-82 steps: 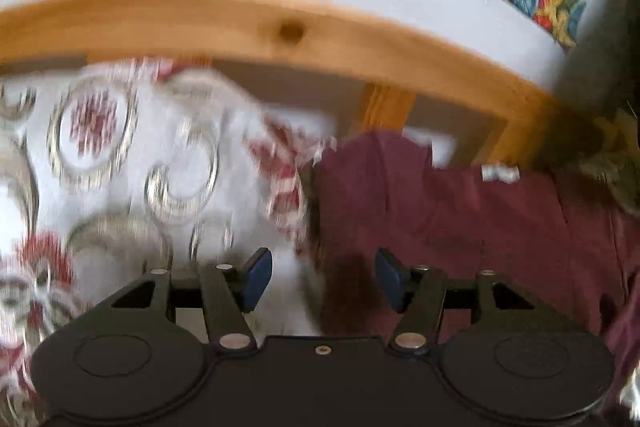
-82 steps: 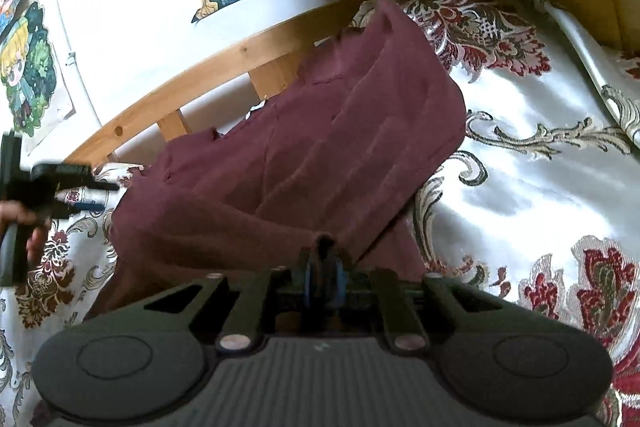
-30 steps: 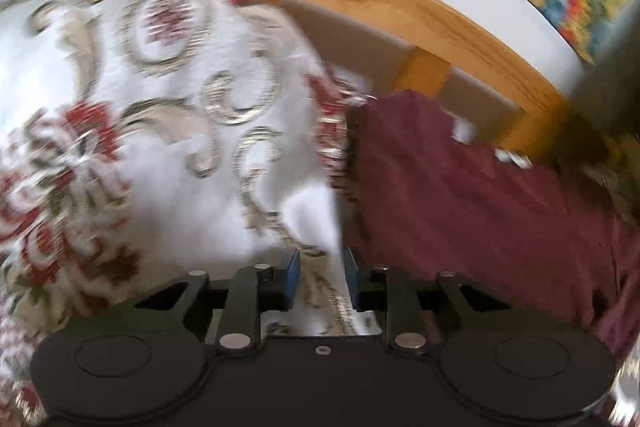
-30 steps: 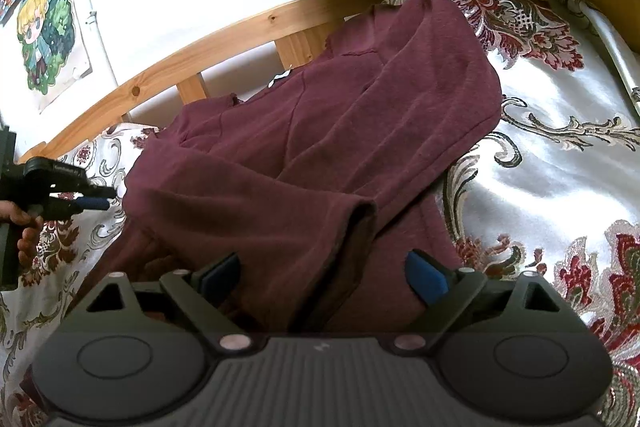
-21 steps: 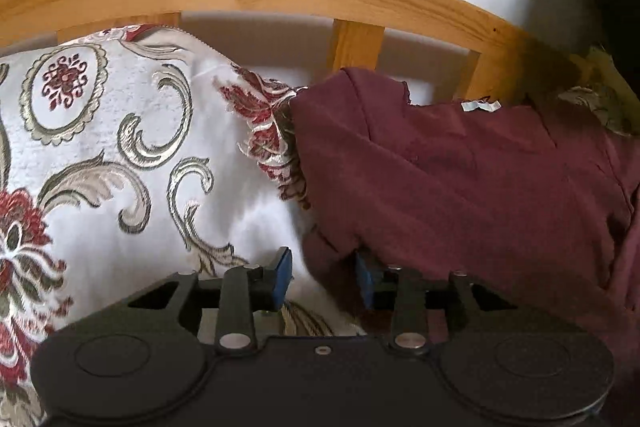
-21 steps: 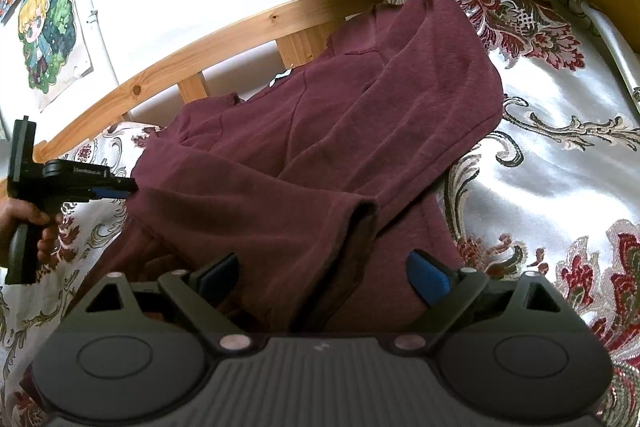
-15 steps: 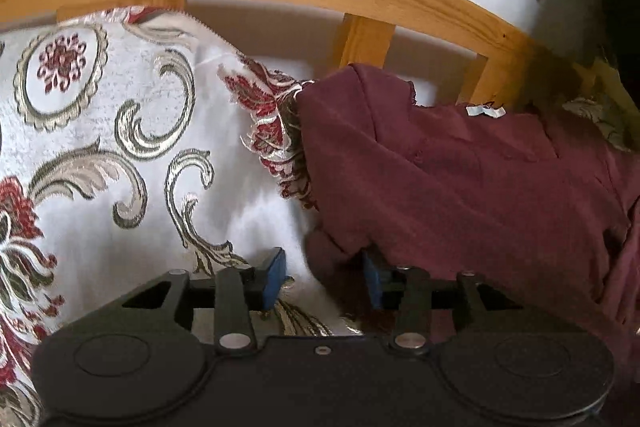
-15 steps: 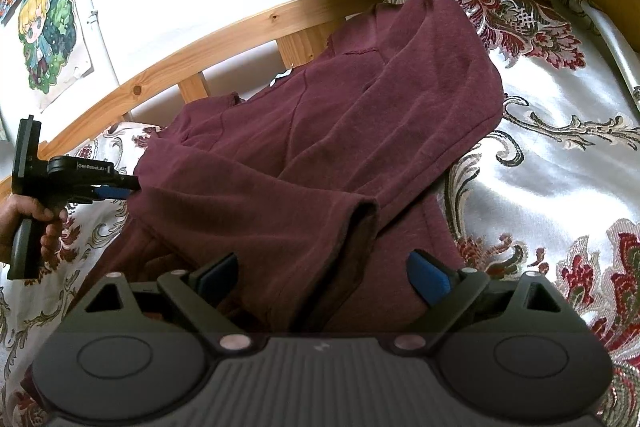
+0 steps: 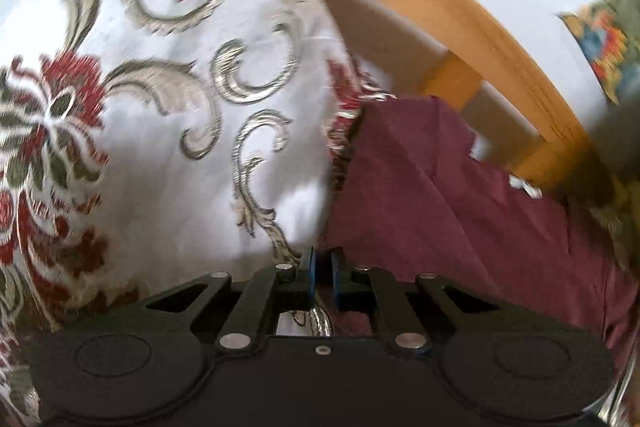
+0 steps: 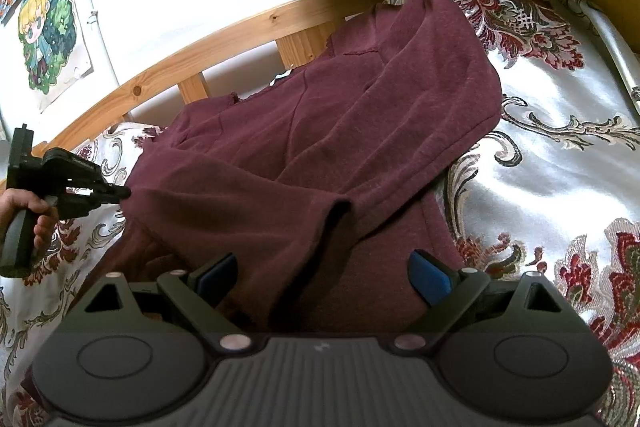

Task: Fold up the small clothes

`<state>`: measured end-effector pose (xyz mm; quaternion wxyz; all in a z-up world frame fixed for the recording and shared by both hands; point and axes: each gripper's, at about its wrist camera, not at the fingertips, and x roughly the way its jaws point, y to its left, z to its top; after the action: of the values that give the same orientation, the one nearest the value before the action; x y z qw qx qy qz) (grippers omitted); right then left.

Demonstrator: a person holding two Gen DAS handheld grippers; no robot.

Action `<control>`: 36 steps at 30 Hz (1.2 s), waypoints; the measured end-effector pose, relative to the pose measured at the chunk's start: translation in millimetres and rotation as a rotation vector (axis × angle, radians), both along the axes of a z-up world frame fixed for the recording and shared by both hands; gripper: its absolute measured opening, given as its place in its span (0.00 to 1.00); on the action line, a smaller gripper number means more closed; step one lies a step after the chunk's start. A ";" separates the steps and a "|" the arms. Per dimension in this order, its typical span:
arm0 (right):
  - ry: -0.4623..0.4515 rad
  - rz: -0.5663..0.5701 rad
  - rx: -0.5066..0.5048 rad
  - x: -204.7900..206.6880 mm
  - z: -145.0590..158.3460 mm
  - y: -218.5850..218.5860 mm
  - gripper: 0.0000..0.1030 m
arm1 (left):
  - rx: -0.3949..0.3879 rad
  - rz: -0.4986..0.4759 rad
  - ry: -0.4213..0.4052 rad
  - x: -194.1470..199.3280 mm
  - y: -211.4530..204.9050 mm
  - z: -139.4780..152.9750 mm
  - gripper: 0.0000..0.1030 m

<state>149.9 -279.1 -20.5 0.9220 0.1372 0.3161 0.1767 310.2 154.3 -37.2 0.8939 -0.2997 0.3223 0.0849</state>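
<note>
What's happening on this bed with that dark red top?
A person is folding a maroon garment spread on a patterned bedspread, with a two-finger gripper in each hand. The left gripper has just been closing at the garment's edge, next to the folded-in sleeve; its jaws look shut, and cloth seems caught between them, though that view is blurred. The right gripper hangs open over the near part of the garment, gripping nothing.

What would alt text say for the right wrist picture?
A maroon garment, partly folded, lies on a floral bedspread by a wooden rail. The right gripper hangs open over its near edge, while the left gripper, held in a hand, meets its left edge.
</note>
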 end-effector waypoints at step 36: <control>-0.139 0.060 -0.250 -31.8 69.4 12.8 0.99 | 0.498 -0.453 -0.038 -155.4 -105.9 35.4 0.99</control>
<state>118.1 -266.3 48.9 0.9458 -0.0007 0.2751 0.1725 154.8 48.4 -1.8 0.9417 0.0056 0.3333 -0.0455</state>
